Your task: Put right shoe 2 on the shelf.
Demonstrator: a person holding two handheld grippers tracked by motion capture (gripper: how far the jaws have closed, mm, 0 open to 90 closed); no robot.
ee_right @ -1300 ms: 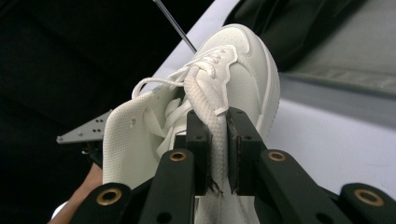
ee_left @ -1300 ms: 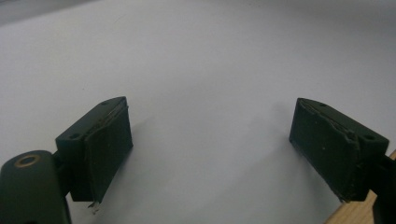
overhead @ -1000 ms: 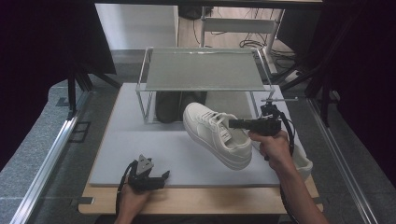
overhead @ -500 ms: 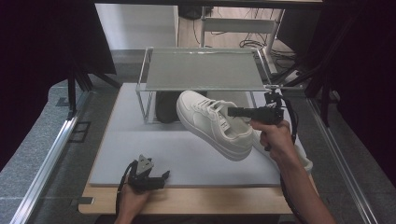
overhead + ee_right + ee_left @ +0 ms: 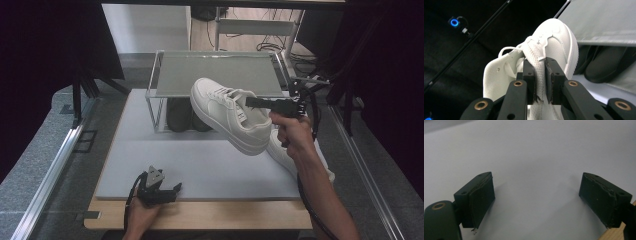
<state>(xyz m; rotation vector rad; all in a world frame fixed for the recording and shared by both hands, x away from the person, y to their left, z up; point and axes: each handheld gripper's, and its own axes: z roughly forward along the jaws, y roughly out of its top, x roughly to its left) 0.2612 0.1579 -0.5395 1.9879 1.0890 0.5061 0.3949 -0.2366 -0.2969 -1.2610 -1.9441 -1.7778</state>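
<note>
A white sneaker [image 5: 227,117] hangs in the air, tilted, toe toward the rack's top shelf [image 5: 215,72]. My right gripper [image 5: 250,102] is shut on the rim of its opening. In the right gripper view the two pads [image 5: 531,75] pinch the white mesh edge of the sneaker [image 5: 559,42]. A second white shoe [image 5: 280,150] lies on the grey mat [image 5: 200,165], partly hidden under the right forearm. My left gripper [image 5: 172,190] rests at the mat's front edge. Its jaws stand open over bare mat [image 5: 536,170], with nothing between them.
A pair of black shoes [image 5: 180,115] stands under the metal rack, also seen behind the sneaker as dark shoes [image 5: 609,62]. The mat lies on a wooden table [image 5: 210,215]. Dark curtains and stands flank both sides.
The right gripper has lifted the white sneaker off the mat and carried it up toward the rack. The left gripper has stayed where it was.
</note>
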